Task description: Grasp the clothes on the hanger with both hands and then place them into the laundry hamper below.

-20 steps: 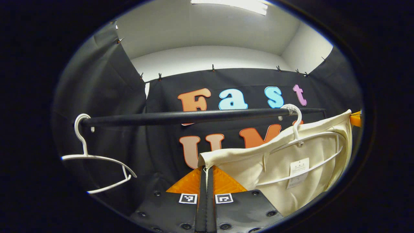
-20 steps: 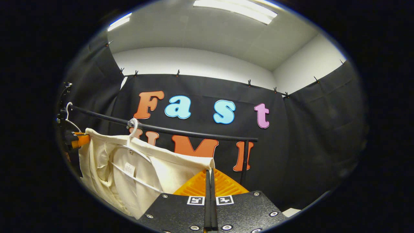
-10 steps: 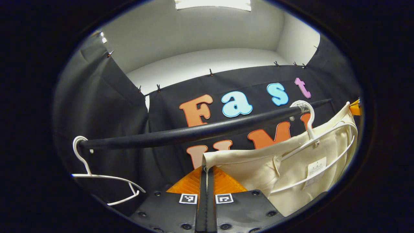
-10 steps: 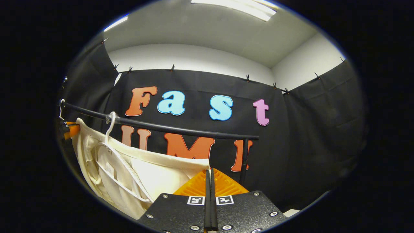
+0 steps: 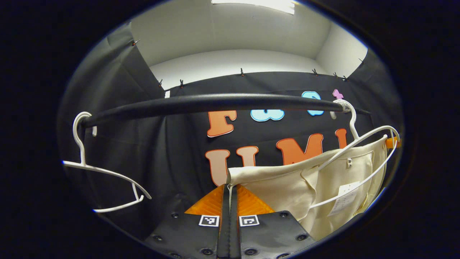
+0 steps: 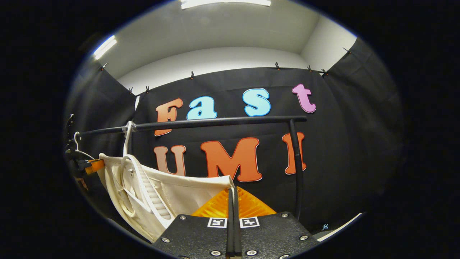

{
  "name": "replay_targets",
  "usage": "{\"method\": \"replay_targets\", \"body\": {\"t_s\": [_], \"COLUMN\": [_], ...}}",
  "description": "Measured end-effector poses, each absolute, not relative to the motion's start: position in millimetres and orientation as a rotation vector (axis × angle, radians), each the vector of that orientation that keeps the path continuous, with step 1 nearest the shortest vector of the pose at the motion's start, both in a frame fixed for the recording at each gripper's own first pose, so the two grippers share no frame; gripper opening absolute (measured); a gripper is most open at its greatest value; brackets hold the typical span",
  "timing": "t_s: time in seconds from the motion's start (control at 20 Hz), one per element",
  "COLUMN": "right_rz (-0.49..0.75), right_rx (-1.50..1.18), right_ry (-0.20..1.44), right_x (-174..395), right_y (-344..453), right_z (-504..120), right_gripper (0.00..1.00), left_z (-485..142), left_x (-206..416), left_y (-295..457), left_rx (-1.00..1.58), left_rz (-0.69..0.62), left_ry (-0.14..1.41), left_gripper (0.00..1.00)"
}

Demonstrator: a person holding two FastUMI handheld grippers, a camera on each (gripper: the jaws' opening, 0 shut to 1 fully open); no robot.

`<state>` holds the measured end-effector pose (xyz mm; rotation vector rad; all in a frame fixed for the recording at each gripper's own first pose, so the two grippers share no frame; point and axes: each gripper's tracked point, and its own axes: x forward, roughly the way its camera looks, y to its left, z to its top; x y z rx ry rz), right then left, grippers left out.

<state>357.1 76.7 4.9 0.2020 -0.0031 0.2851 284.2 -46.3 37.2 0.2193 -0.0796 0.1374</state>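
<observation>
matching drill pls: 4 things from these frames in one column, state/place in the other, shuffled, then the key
Things:
1. cream garment
2. spare white hanger
3. black rail
4. left tool

States:
A. hangs bare at the rail's left end
B. runs level overhead and carries both hooks
C. pinched at two corners, drawn down below its hanger
D. shut on a corner of the cloth

Pairs: 1-C, 2-A, 3-B, 4-D. The right tool grips the other corner.

Both views look up from just under the black rail point(image 5: 215, 102). The left gripper view sits nearer it. They share the cream garment point(image 6: 172, 192) and the booth's wall.
</observation>
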Motion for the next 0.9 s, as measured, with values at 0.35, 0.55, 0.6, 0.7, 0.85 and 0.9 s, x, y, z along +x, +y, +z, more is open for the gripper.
{"method": "replay_targets", "body": {"t_s": [0.35, 0.55, 0.6, 0.7, 0.85, 0.9], "right_rz": [0.342, 0.339, 0.341, 0.346, 0.354, 0.355], "right_rx": [0.342, 0.371, 0.361, 0.316, 0.302, 0.298], "right_ry": [0.107, 0.207, 0.218, 0.233, 0.26, 0.27], "right_x": [376.5, 384.9, 386.4, 387.6, 375.6, 372.1], "right_y": [106.7, 126.0, 133.0, 143.8, 149.0, 149.3], "right_z": [-78.9, -144.5, -157.8, -182.9, -200.3, -207.1], "right_gripper": [0.0, 0.0, 0.0, 0.0, 0.0, 0.0], "left_z": [-8.9, -59.1, -69.9, -88.9, -127.6, -139.9], "left_x": [285.0, 283.3, 284.1, 282.7, 272.8, 269.0], "left_y": [-20.5, 0.8, 4.2, 12.2, 27.5, 28.5], "left_rx": [0.204, 0.17, 0.165, 0.156, 0.133, 0.112], "left_rz": [0.178, 0.204, 0.21, 0.224, 0.224, 0.215], "left_ry": [-0.028, 0.038, 0.055, 0.092, 0.143, 0.164], "left_gripper": [0.06, 0.06, 0.06, 0.06, 0.06, 0.06]}}
